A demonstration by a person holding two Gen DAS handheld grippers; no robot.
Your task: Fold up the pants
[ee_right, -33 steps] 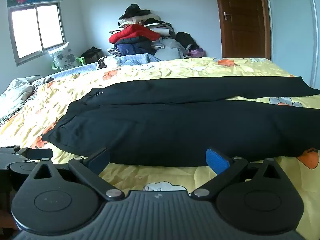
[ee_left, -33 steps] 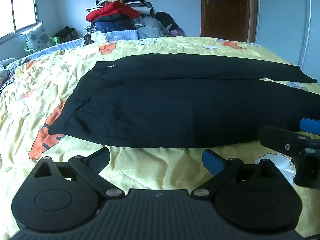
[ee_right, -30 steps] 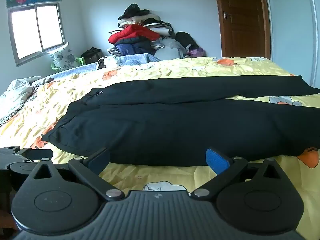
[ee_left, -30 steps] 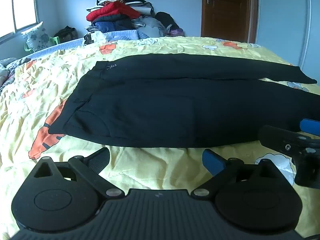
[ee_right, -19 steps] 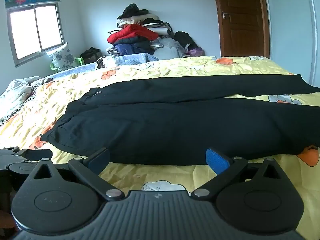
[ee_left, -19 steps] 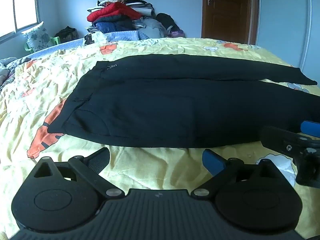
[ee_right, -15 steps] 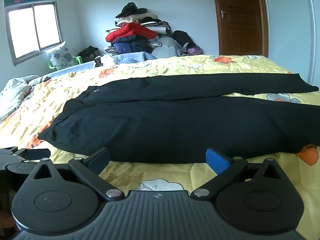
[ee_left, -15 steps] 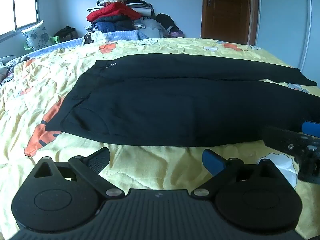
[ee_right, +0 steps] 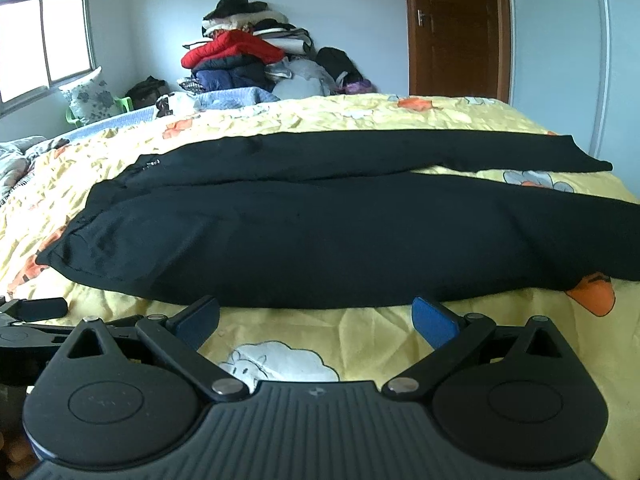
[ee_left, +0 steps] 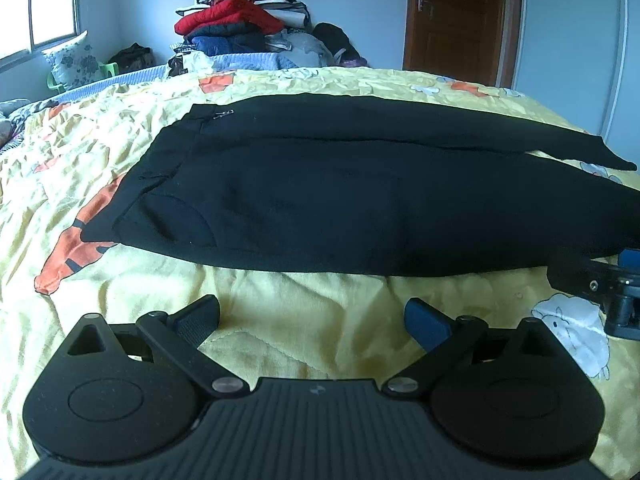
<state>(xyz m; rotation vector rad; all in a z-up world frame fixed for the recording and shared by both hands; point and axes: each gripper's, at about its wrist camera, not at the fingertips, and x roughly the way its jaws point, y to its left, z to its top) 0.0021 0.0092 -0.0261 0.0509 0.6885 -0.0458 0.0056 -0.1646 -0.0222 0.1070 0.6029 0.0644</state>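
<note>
Black pants (ee_left: 340, 196) (ee_right: 320, 232) lie flat across a yellow patterned bedspread (ee_left: 304, 320) (ee_right: 360, 320), waist to the left, both legs running right side by side. My left gripper (ee_left: 312, 320) is open and empty just short of the near leg's edge. My right gripper (ee_right: 316, 320) hovers open, close to that same edge, further right along the leg. Part of the right gripper (ee_left: 600, 284) shows at the right edge of the left wrist view, and a piece of the left gripper (ee_right: 36, 312) at the left edge of the right wrist view.
A heap of clothes (ee_left: 240, 28) (ee_right: 248, 60) is piled against the far wall behind the bed. A brown door (ee_left: 460, 20) (ee_right: 456, 28) stands at the back right, a window (ee_right: 44, 44) at the left. A flowered pillow (ee_left: 72, 64) and crumpled bedding (ee_right: 16, 160) lie at the far left.
Both grippers have crept slightly forward and lower towards the near edge of the pants. Both stay open and the pants have not moved.
</note>
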